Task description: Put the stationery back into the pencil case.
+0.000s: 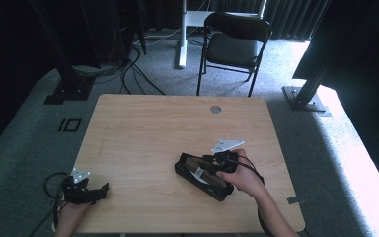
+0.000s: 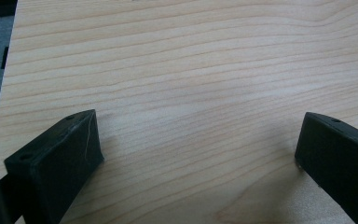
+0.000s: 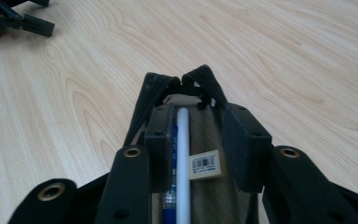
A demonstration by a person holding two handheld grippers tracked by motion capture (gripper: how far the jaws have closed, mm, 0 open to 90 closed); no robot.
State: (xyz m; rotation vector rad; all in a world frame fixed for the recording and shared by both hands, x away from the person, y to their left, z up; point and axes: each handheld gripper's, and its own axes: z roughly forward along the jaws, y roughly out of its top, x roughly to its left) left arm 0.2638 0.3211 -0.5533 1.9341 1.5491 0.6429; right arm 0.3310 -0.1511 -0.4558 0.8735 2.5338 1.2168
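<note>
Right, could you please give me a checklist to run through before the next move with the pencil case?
1. Pencil case open: ok, its zip edges are spread apart.
2. White pen inside the case: ok, it lies lengthwise on the lining.
3. Right gripper free of the pen: ok, its jaws stand apart, with a gap beside the barcode label.
4. Left gripper free: ok, open over the bare table.
5. Case steadied by the other hand: not ok, the left gripper sits at the table's near left edge, apart from the case.
6. Blue pen fully in: cannot tell, a jaw hides most of it.
</note>
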